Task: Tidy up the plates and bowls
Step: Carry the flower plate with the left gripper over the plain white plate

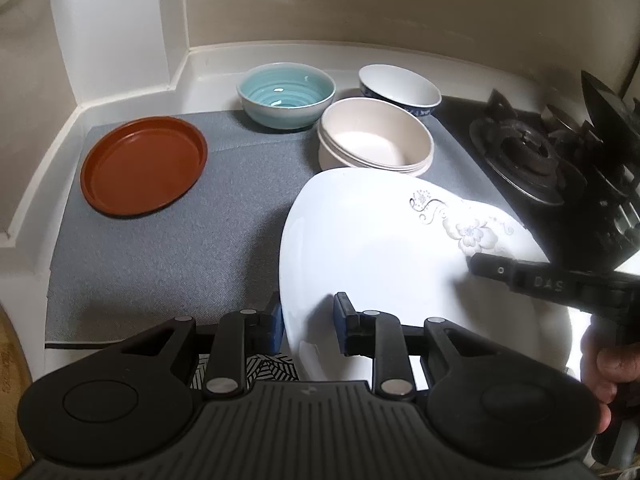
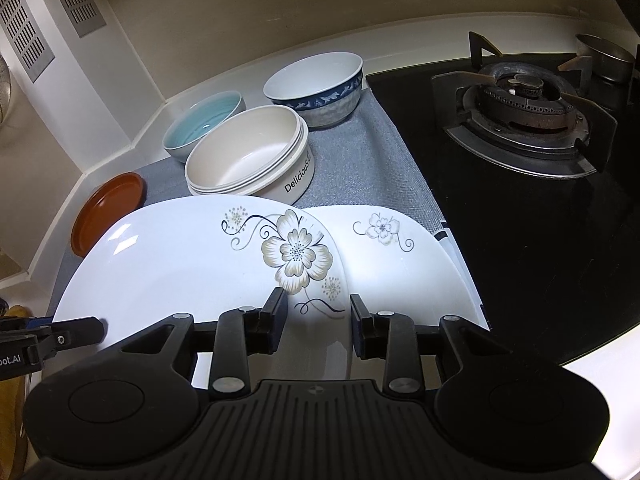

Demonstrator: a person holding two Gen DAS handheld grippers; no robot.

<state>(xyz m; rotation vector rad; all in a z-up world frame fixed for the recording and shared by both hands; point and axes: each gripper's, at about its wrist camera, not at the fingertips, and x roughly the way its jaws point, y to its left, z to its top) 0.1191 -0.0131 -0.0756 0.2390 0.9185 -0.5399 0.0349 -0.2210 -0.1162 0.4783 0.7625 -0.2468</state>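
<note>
Grey matting covers a white kitchen counter hemmed by cream walls, with a black gas hob at its right edge. From the left along the mat: a brown plate lying flat and alone, a teal ribbed bowl near the back wall, a nested stack of cream bowls marked "Delicious", and a blue-patterned white bowl beside the hob. In front of the bowls sits a large white plate with a flower print, its right side overlapping a second floral plate that lies nearest the hob — the bowl stack stands just behind both.

Both tools point steeply down over the front of the counter. The left gripper straddles the near-left rim of the large plate, one blue pad outside the rim and the other over the plate's face; its jaws stand narrowly apart and whether they pinch the rim cannot be told. The right gripper hangs over the plate's near-right edge by the flower stem, jaws partly apart with the plate between them — no firm pinch is visible. A person's fingers wrap the right tool's handle.
</note>
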